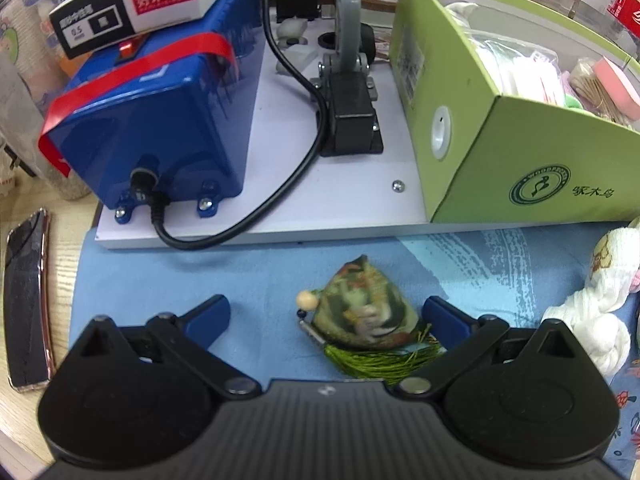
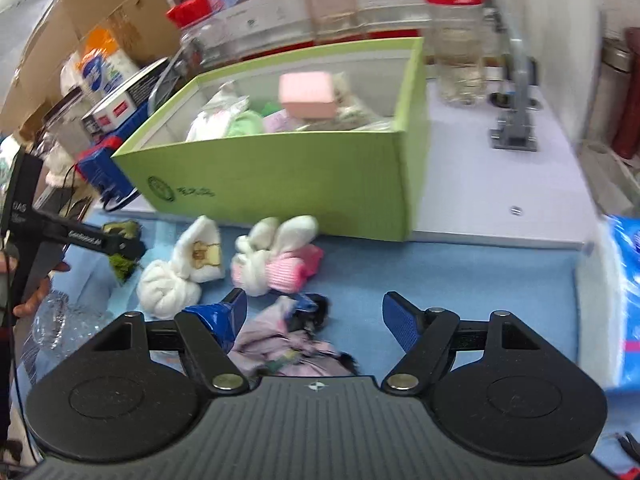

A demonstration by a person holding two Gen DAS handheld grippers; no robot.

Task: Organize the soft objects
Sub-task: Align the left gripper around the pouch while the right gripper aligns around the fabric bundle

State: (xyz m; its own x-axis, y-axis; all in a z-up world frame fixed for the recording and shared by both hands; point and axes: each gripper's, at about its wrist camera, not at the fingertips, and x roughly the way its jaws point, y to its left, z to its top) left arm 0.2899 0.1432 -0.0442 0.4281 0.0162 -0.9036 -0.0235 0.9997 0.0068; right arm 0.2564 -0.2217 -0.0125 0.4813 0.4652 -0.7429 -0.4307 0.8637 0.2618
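Lying on the blue cloth mat (image 1: pixel 260 272) in front of the open green cardboard box (image 1: pixel 500 152), the small green patterned fabric pouch with a bead and a green tassel (image 1: pixel 366 320) sits between the spread jaws of the left gripper (image 1: pixel 326 316), nearer the right-hand finger (image 1: pixel 444 316); whether that finger touches it cannot be told. The right gripper (image 2: pixel 314 316) also has its jaws apart, over a crumpled lilac cloth with dark patches (image 2: pixel 288 344) that lies near its left-hand finger (image 2: pixel 228 320), on the mat short of the box. Only the right wrist view shows the box's inside, holding a pink foam block (image 2: pixel 308 94) and pale soft items, and, just in front of the box, a white and pink knitted rabbit toy (image 2: pixel 276 260) beside a white rolled towel with a bear patch (image 2: pixel 180 276). Only the left wrist view shows the blue plastic device (image 1: pixel 160 112) left of the box and a dark phone (image 1: pixel 26 300) on the wooden desk (image 1: pixel 68 240).
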